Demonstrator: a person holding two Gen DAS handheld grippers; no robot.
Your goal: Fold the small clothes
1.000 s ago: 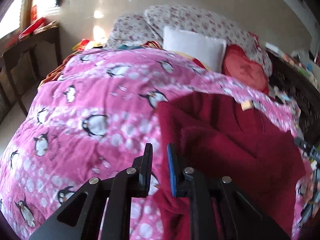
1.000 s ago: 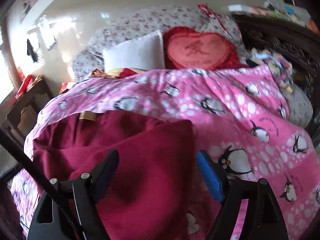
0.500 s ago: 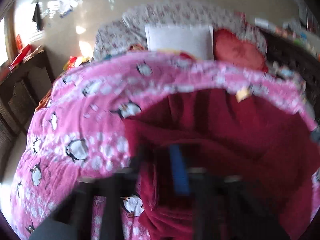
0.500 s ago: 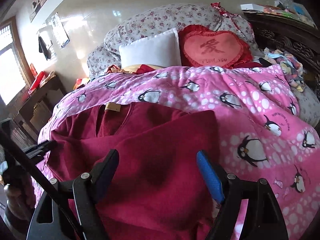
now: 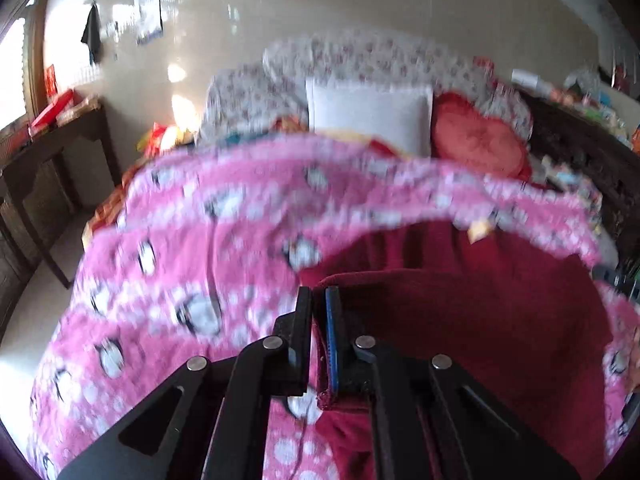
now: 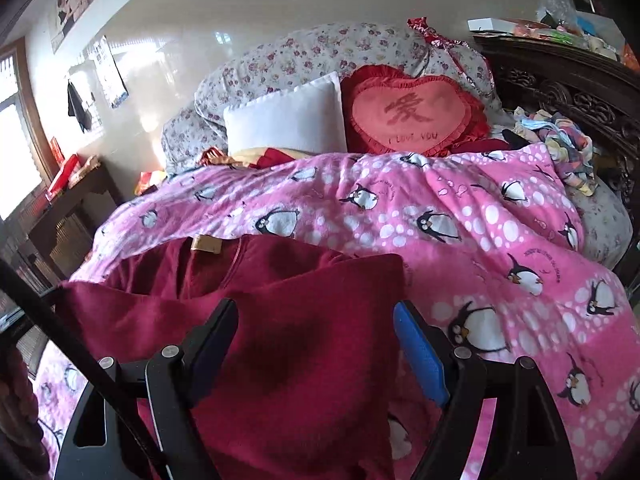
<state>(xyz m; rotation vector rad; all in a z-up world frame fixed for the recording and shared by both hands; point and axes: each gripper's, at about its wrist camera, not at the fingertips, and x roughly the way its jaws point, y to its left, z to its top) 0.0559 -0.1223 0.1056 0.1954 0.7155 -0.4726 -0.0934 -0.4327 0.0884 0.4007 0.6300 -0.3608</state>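
Observation:
A dark red garment (image 5: 460,308) (image 6: 280,320) lies partly folded on a pink penguin blanket (image 5: 200,248) (image 6: 460,216), with a tan label (image 6: 206,244) at its collar. My left gripper (image 5: 318,300) is shut on the garment's left edge, and a strip of red cloth is pinched between its pads and lifted off the blanket. My right gripper (image 6: 316,316) hangs open above the garment's right part, its fingers wide apart with the cloth below them and nothing gripped.
At the head of the bed sit a white pillow (image 6: 288,120), a red heart cushion (image 6: 412,114) and floral bedding (image 6: 312,52). A dark carved headboard (image 6: 560,92) runs along the right, with loose clothes (image 6: 556,136). A dark wooden table (image 5: 48,160) stands at the left.
My left gripper closed on the garment's left edge and lifted it, raising a fold of red cloth. The right gripper stayed open in place over the garment.

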